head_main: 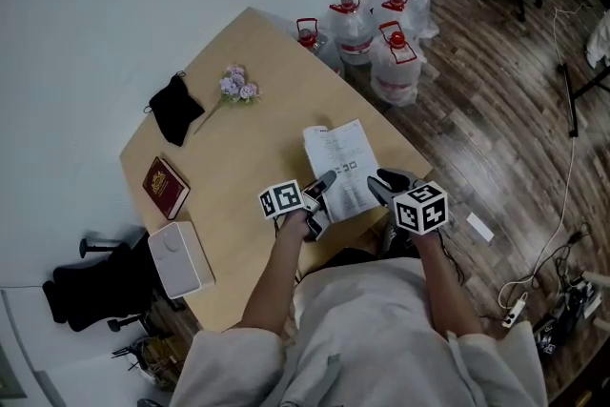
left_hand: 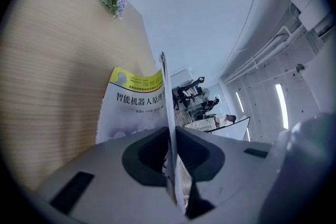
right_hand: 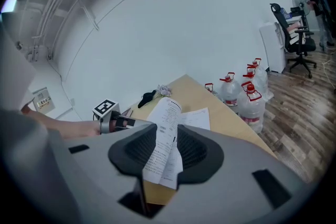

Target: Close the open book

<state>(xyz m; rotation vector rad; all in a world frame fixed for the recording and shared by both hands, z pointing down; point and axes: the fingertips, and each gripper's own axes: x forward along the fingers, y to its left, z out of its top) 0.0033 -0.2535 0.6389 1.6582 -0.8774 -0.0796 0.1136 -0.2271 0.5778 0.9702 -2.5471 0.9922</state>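
Pale shirt [head_main: 381,329]; left claw [head_main: 327,178], right claw [head_main: 379,189] grey, black-white marker cubes [head_main: 281,199] [head_main: 420,208].

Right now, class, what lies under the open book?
Only the wooden table shows around the open book. The patch directly beneath its pages is covered, so whether anything lies there cannot be told.

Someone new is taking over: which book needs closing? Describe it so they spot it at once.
On the wooden table, look at the near edge in front of the person. The open book is there, white printed pages showing, with the left gripper and right gripper on its pages. The dark red book farther left is shut and untouched.
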